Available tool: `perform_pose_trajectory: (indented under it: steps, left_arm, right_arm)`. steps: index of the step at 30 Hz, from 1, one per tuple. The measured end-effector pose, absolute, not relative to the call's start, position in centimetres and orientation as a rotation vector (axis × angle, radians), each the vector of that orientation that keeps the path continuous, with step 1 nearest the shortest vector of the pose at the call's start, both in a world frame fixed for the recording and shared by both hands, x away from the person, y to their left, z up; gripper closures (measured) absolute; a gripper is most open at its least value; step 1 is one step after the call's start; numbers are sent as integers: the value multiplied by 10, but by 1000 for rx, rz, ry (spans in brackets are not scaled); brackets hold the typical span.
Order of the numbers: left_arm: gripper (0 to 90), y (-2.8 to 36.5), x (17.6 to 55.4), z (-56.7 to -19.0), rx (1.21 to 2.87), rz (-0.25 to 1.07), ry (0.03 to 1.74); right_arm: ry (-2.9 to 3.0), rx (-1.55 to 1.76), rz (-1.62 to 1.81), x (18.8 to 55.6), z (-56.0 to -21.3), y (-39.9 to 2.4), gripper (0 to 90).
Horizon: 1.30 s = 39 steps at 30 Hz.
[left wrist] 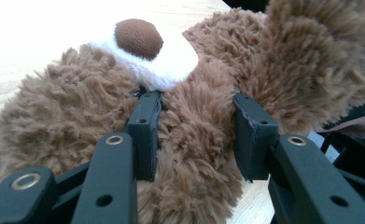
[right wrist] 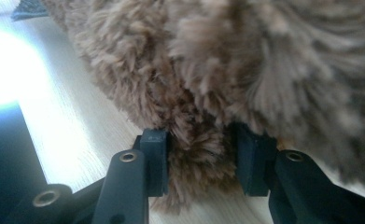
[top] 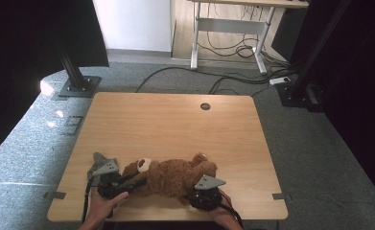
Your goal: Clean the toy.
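Observation:
A brown teddy bear (top: 170,175) lies on its back near the front edge of the wooden table (top: 175,124), its white muzzle (left wrist: 147,51) towards the left. My left gripper (top: 138,182) comes in from the left. Its pads are sunk into the fur just below the muzzle, shut on the bear (left wrist: 196,126). At the bear's right end my right gripper (top: 203,186) reaches in from the front edge. A tuft of brown fur fills the gap between its pads (right wrist: 199,154) and touches both. A hand holds each gripper.
A small grey cloth (top: 99,158) lies flat on the table just left of the left gripper. A round cable hole (top: 205,106) sits near the table's far edge. On the floor beyond are cables, black stand bases and a white desk frame (top: 228,28).

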<state>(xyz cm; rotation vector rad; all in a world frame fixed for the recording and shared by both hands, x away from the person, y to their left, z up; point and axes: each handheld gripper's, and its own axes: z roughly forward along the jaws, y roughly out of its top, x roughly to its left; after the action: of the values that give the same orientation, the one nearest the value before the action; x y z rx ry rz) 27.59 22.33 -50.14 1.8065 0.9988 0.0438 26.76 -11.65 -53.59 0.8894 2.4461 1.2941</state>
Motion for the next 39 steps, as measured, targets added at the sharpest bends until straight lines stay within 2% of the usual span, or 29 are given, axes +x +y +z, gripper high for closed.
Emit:
perform_pose_trajectory:
  steps: [10, 16, 25, 34, 39]
  left_arm:
    - [583, 206, 263, -510, 1842, 115, 970]
    - [589, 195, 270, -512, 1857, 143, 961]
    - [588, 178, 321, -509, 1889, 174, 965]
    - [581, 177, 381, -505, 1875, 175, 989]
    - [577, 178, 401, -504, 1870, 195, 997]
  right_arm:
    - [2393, 936, 1163, 271, -538, -114, 596]
    - [2359, 972, 1131, 282, -539, -115, 587]
    - [2276, 1051, 1118, 325, -540, -122, 583]
    - [2203, 1126, 1153, 377, -541, -121, 581]
    - [2171, 1154, 1183, 398, -542, -120, 576]
